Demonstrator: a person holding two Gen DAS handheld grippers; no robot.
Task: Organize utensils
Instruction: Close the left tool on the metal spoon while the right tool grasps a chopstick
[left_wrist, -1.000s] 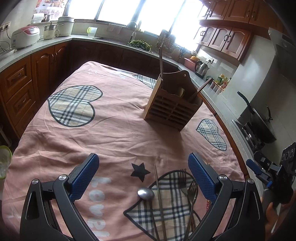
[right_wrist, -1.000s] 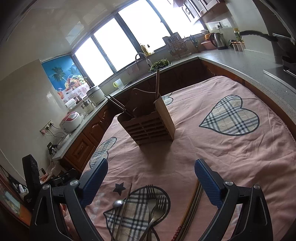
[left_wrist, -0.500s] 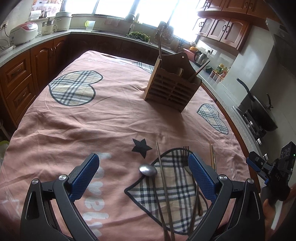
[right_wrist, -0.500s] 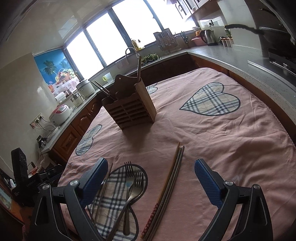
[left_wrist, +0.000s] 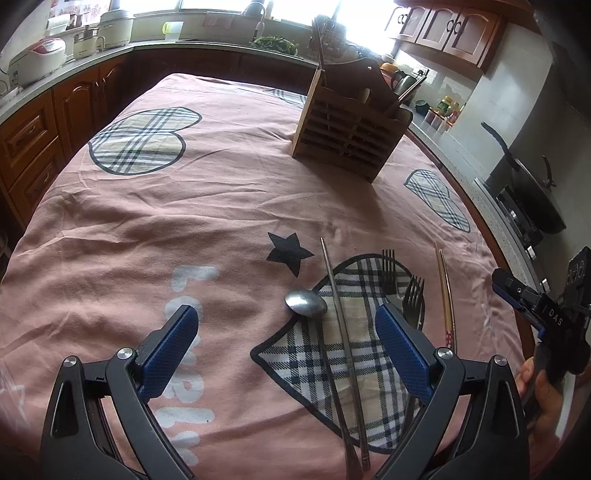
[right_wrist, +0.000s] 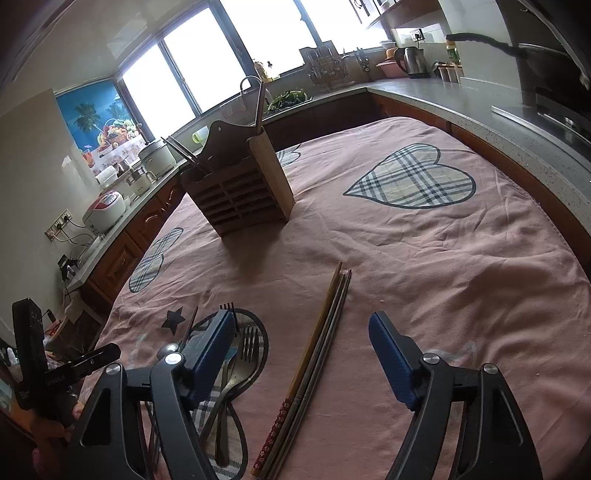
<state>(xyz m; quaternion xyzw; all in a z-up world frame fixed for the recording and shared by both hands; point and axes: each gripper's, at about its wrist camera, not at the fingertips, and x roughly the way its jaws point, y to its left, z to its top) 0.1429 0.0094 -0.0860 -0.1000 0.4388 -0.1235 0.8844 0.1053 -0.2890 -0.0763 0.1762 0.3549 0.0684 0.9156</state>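
While chopsticks (right_wrist: 325, 332) lie mid-cloth, pink tablecloth (right_wrist: 443, 277) spreads bare rightward to its edge.

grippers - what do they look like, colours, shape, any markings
Both match. The left gripper and right gripper have black angular frames with triangular cut-outs and silver pivot screws. The fingers carry flat blue pads with a fine dotted texture. Seen from the left wrist, the right gripper's black body carries white "DAS" lettering and blue trim.
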